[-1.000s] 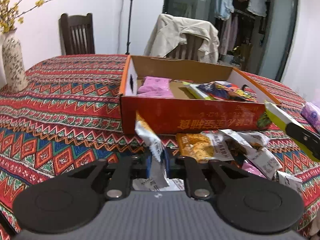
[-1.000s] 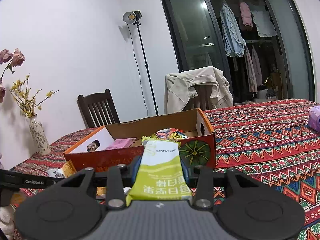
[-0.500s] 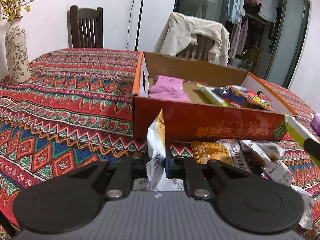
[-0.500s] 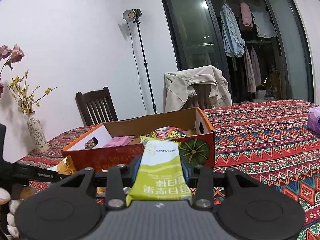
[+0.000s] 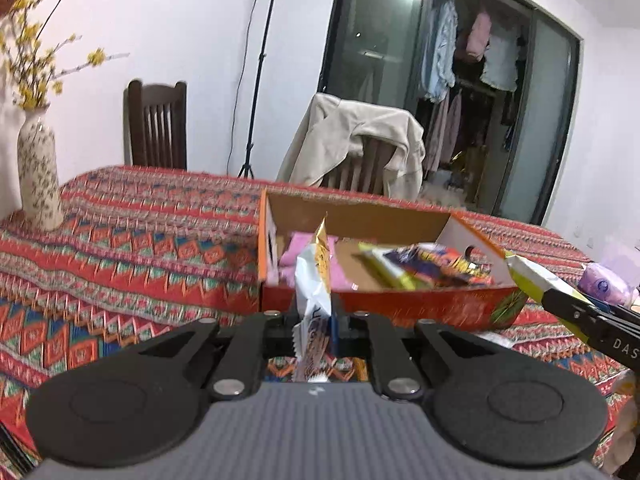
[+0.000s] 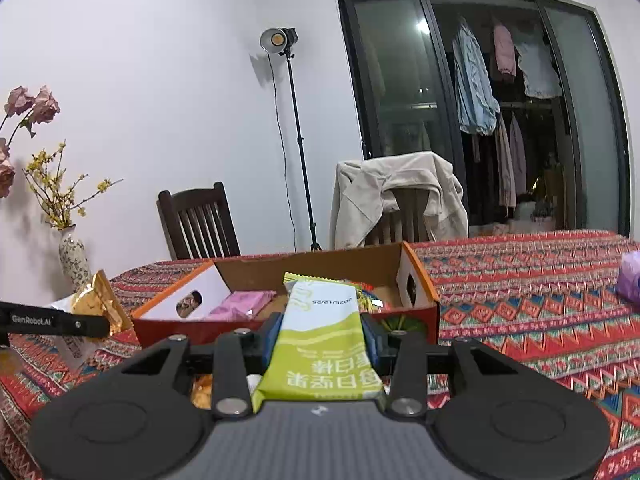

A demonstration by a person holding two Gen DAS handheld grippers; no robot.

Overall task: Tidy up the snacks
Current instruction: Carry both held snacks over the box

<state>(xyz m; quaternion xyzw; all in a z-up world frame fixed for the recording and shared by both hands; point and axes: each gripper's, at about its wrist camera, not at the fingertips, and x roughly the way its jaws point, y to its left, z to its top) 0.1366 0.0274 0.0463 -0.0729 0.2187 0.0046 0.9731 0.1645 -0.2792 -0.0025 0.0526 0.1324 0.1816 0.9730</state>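
My left gripper [image 5: 314, 326] clamps a packet [image 5: 314, 280], my right gripper [image 6: 322, 336] a green bar [image 6: 320, 344], both near the box's [image 6: 280, 322] near edge.

Left tongs [image 5: 314, 322] clamping white-orange snack packet [image 5: 314, 276], cardboard box [image 5: 384, 308] behind

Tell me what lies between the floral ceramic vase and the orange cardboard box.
Only bare patterned tablecloth lies between the vase and the box, shown in the left wrist view.
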